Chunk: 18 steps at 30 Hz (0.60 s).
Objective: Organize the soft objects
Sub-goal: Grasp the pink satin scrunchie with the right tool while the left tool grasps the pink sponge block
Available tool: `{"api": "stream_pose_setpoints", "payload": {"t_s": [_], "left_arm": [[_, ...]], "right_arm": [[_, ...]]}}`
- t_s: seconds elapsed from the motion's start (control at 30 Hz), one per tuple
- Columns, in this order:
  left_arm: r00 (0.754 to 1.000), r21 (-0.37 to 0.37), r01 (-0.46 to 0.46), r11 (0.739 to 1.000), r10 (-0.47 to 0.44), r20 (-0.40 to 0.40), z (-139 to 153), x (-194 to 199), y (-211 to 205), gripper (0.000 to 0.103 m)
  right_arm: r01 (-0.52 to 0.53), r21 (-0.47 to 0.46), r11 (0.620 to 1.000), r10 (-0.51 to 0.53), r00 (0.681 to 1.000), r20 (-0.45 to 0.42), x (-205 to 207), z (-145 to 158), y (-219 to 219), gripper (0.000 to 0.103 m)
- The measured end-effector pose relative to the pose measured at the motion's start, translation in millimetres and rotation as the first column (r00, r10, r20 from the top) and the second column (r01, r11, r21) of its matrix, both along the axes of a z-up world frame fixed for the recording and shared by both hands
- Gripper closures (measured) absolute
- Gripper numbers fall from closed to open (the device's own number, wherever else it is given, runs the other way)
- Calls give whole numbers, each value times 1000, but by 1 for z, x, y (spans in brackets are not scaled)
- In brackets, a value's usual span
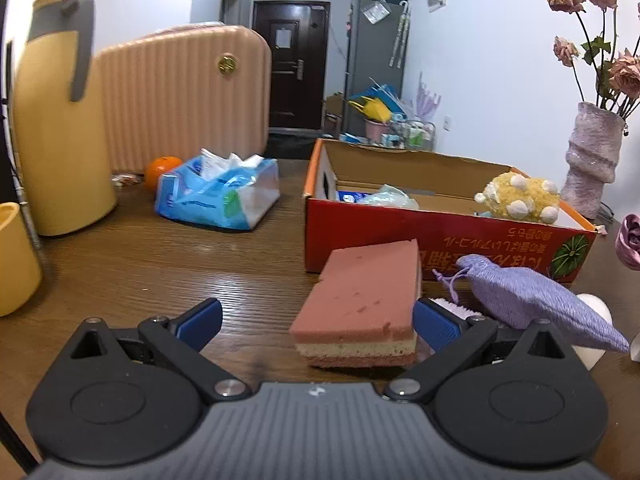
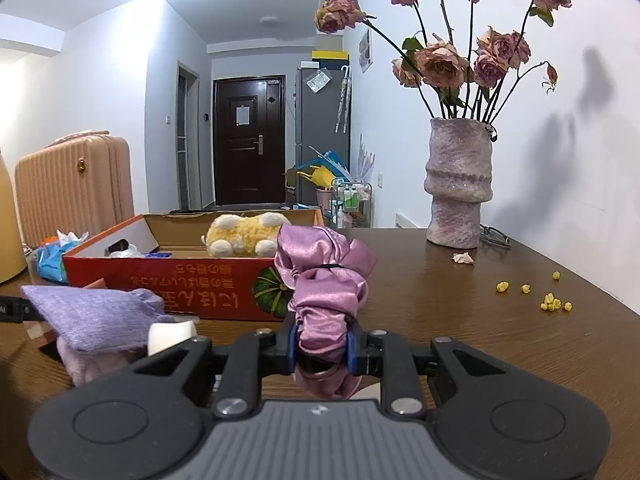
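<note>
A pink layered sponge (image 1: 360, 304) lies on the wooden table just before my left gripper (image 1: 318, 322), which is open, its right finger beside the sponge. A lilac drawstring pouch (image 1: 536, 300) lies right of the sponge, also seen as the pouch (image 2: 92, 316) in the right wrist view. The red cardboard box (image 1: 440, 236) holds a yellow plush toy (image 1: 520, 198) and plastic packets. My right gripper (image 2: 322, 346) is shut on a pink satin scrunchie (image 2: 324, 276), lifted in front of the box (image 2: 180, 276) and its plush toy (image 2: 244, 236).
A yellow thermos (image 1: 56, 120), yellow cup (image 1: 16, 256), tissue pack (image 1: 218, 192), orange (image 1: 160, 170) and pink suitcase (image 1: 184, 96) stand at the left. A vase of dried roses (image 2: 458, 184) stands at the right, with yellow crumbs (image 2: 552, 302) and glasses (image 2: 494, 234) nearby.
</note>
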<state>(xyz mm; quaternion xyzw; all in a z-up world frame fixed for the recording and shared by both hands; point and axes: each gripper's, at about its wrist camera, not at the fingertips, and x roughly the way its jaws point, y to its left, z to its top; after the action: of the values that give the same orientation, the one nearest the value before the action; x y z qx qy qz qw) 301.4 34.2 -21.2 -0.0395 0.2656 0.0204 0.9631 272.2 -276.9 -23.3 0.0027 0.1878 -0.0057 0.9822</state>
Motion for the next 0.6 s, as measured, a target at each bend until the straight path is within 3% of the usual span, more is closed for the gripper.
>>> {"api": "stream_pose_setpoints", "payload": {"t_s": [0.43, 0.6], "left_arm": [[990, -47, 100, 994, -104, -92, -16, 48, 0, 0], [986, -107, 99, 989, -112, -121, -20, 55, 9, 1]], "right_arm": [[19, 2, 1000, -19, 998, -61, 13, -9, -5, 81], [22, 11, 1000, -21, 997, -75, 15, -11, -7, 81]]}}
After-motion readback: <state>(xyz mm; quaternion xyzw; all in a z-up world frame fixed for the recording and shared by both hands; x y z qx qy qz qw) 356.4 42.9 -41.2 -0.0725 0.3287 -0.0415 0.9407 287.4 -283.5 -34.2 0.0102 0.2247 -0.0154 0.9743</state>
